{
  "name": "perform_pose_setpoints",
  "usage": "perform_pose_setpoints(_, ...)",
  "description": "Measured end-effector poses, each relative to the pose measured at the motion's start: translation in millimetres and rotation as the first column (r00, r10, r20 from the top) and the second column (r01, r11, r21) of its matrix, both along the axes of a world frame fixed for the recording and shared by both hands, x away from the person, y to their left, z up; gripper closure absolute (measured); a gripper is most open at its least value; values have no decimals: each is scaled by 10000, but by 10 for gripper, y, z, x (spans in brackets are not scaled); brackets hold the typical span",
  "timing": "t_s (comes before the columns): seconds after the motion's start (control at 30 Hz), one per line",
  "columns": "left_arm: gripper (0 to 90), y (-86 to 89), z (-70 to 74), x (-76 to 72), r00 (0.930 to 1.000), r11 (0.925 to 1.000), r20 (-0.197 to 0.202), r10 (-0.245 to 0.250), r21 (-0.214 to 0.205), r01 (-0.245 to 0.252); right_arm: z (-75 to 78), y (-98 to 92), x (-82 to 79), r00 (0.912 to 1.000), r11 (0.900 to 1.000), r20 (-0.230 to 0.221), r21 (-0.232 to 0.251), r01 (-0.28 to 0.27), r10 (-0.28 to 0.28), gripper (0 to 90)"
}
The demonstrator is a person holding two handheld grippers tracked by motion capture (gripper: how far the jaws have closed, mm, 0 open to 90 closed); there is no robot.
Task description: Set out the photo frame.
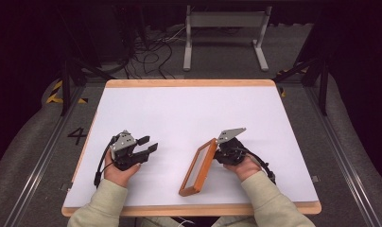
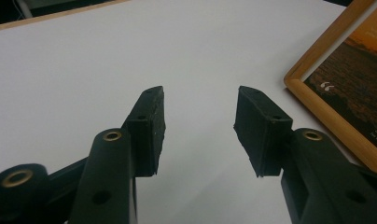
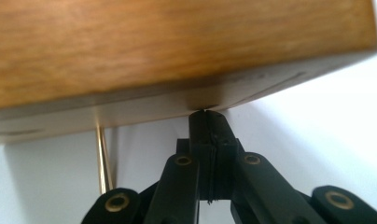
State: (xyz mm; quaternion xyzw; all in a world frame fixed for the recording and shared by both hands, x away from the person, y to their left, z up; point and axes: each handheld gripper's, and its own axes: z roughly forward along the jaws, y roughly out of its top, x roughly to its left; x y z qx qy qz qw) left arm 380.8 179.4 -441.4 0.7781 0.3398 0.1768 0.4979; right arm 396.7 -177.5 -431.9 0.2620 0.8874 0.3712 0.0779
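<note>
My right gripper (image 3: 209, 154) has its jaws pressed together, tips tucked under the back edge of the rectangular orange-brown wooden picture frame (image 1: 198, 166); whether they pinch a thin tab there I cannot tell. My left gripper (image 2: 200, 126) stands wide open with nothing between its jaws, aimed at the frame's near corner. I judge the frame is being propped, so I'd keep the lift slow and bring the left jaws onto the rim to steady it. The frame tilts on its long edge near the front right of the white table (image 1: 179, 109), showing a dusky sunset print.
</note>
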Motion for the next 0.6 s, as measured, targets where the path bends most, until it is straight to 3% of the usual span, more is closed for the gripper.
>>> perform_pose_setpoints(0.6,507,51,-14,0,9999,9999,-69,109,-92,-109,84,311,272,9993,9995,252,104,-284,281,900)
